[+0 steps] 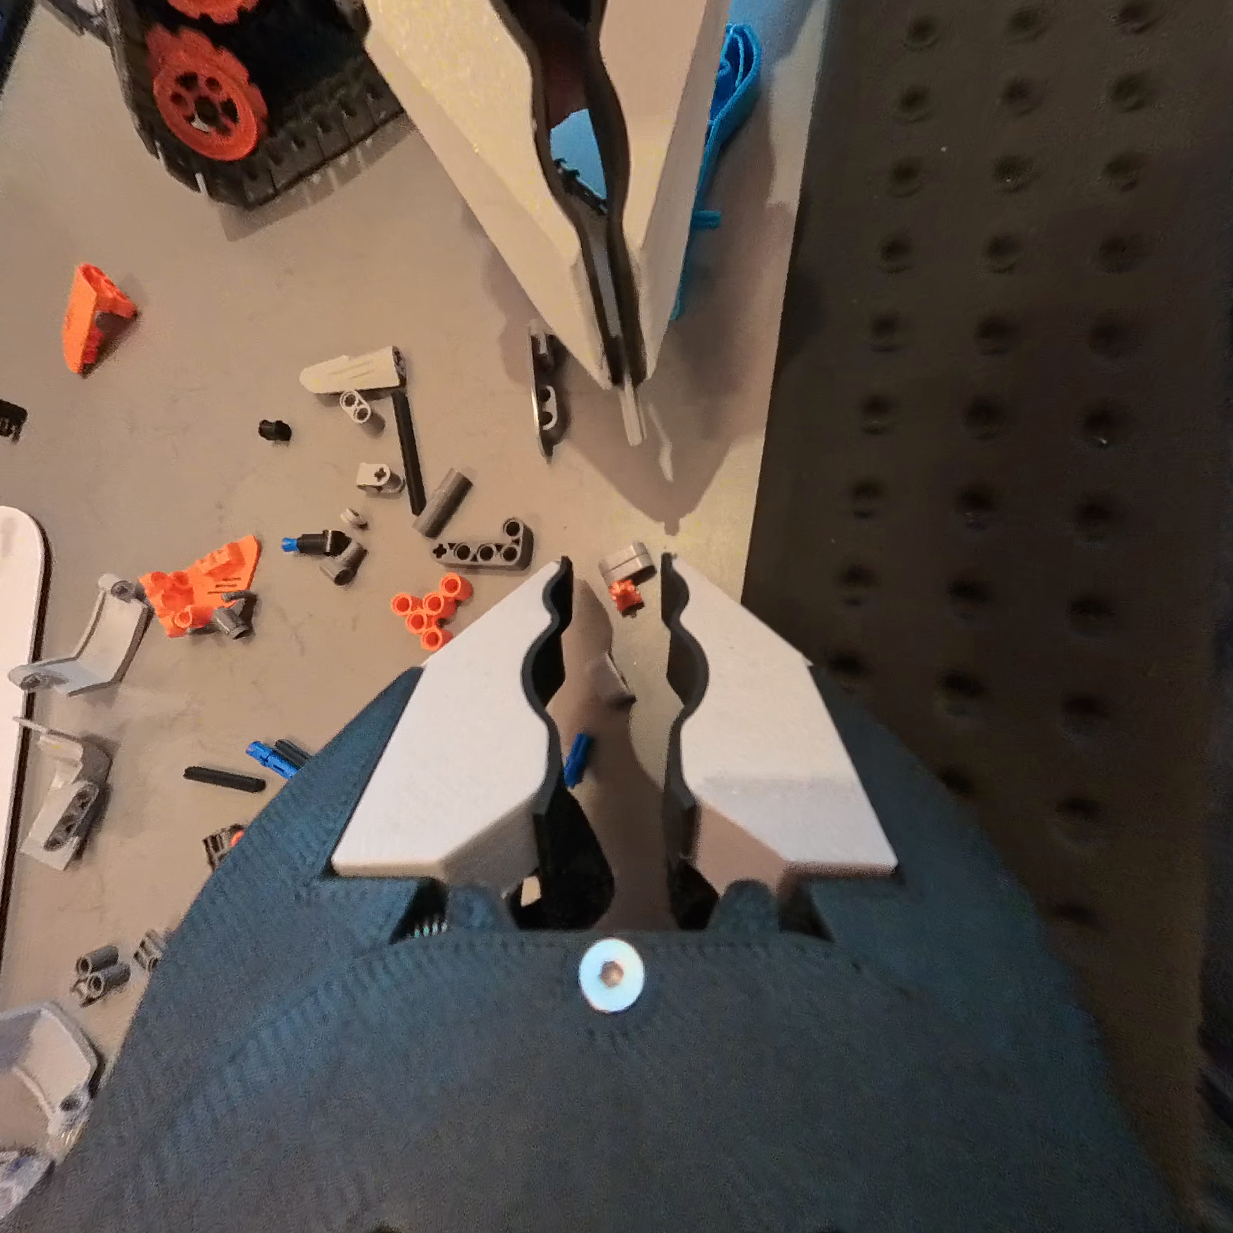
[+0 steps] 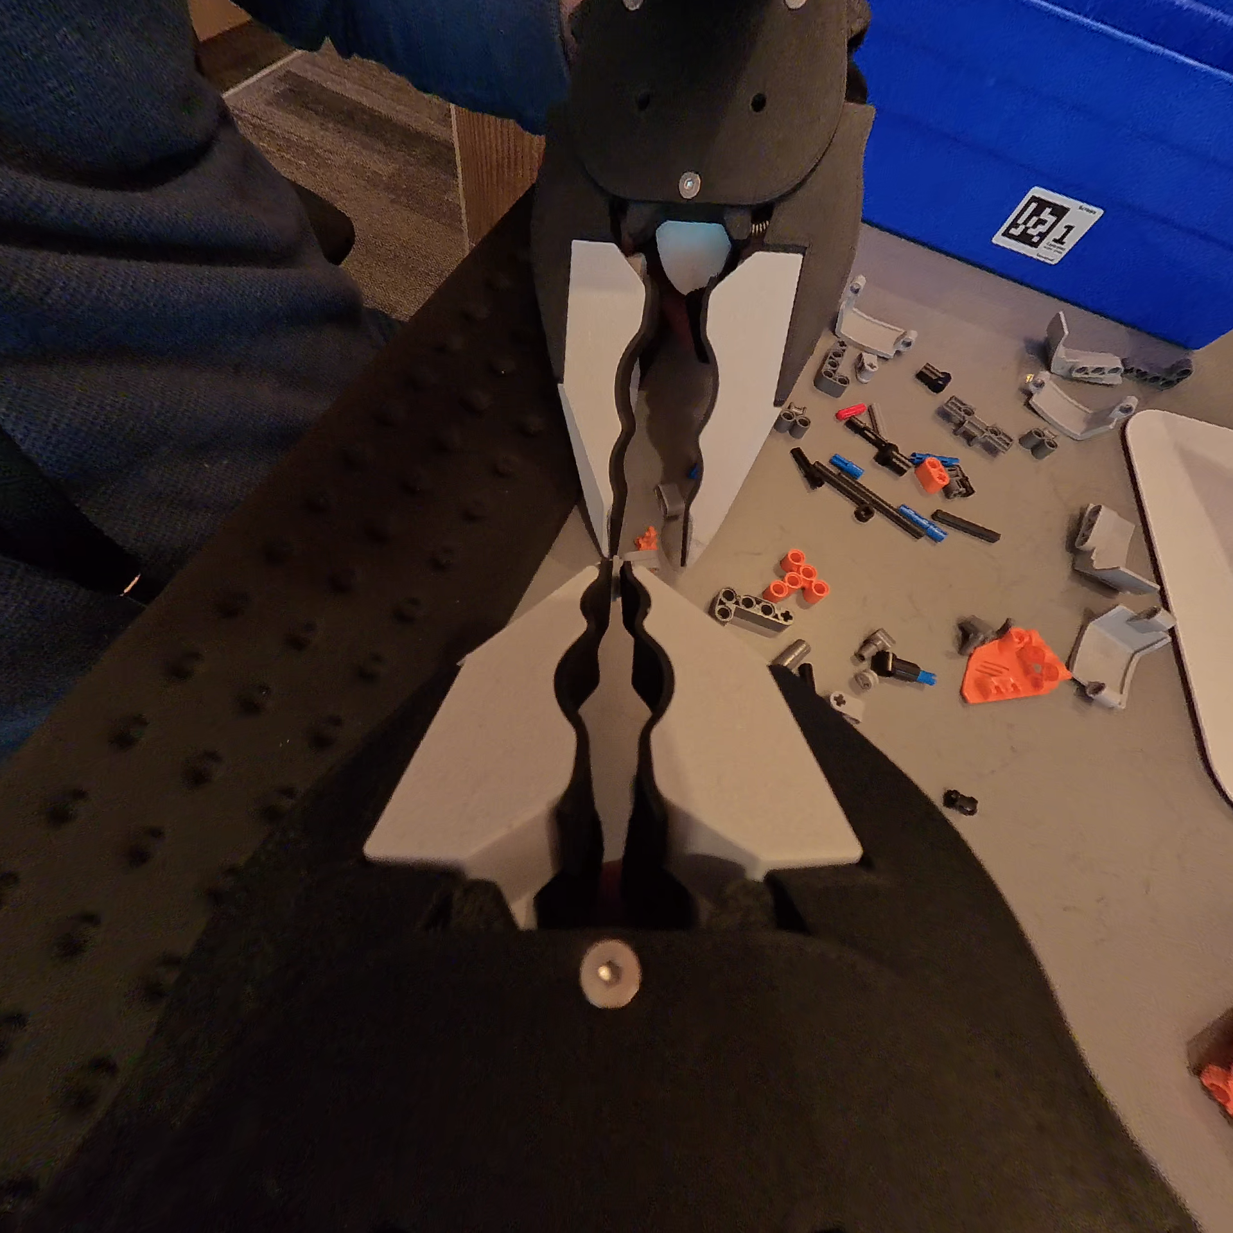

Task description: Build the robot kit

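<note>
**Checker:** Entry, both wrist views; how do your left tongs (image 1: pixel 615 564) stand?

**Recorder:** Partly open and holding nothing; you have them low over the desk (image 1: pixel 200 467), tips on either side of a small grey bush (image 1: pixel 627 559) and a red-orange stub (image 1: pixel 626 596); both lie just beside the orange ring cluster (image 1: pixel 432 610), on its side toward the black studded board (image 1: pixel 1001 467).

**Checker:** And your right tongs (image 2: pixel 615 567)?

**Recorder:** Pressed almost together on a thin pale-grey pin (image 1: pixel 632 417); its end sticks out past the tips; the pin hangs beyond the cluster, near the board's edge, pointing at the left tongs; tips of the two tongs nearly meet, though whether they touch, cannot tell.

**Checker:** Surroundings?

**Recorder:** Loose grey, black, blue and orange parts scattered on the far side of the cluster from the board; a grey L-beam (image 1: pixel 486 548) just beside the cluster; a tracked model with orange wheels (image 1: pixel 200 100) well apart from it; a blue bin (image 2: pixel 1067 133) and white tray (image 2: pixel 1187 534) farther still.
</note>
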Tool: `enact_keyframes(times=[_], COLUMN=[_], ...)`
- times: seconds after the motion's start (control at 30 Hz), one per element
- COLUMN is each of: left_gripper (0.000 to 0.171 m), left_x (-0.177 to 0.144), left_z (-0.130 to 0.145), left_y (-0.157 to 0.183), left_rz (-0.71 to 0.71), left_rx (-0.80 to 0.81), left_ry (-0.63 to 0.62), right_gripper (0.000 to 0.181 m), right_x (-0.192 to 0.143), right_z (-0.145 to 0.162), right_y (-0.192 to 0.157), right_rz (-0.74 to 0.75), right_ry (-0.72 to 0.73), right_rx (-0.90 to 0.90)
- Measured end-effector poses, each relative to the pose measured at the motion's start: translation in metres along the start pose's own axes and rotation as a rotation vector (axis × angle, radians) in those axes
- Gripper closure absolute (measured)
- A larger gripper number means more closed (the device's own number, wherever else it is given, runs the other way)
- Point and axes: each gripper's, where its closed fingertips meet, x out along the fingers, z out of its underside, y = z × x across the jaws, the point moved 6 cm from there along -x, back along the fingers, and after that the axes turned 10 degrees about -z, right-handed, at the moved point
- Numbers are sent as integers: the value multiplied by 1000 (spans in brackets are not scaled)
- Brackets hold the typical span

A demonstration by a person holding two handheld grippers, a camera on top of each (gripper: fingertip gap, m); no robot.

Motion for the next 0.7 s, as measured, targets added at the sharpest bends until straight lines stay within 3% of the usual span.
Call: enact_keyframes(times=[0.4, 0.7], left_gripper=[157, 158], left_x=[5, 4], left_z=[-4, -5], left_y=[2, 7], left_rz=[-22, -11], left_rx=[-84, 57], left_ry=[-97, -7], right_gripper=[181, 181], right_x=[5, 8], right_z=[4, 10], right_y=[1, 2], right_rz=[2, -2], right_ry=[-9, -15], right_rx=[13, 22])
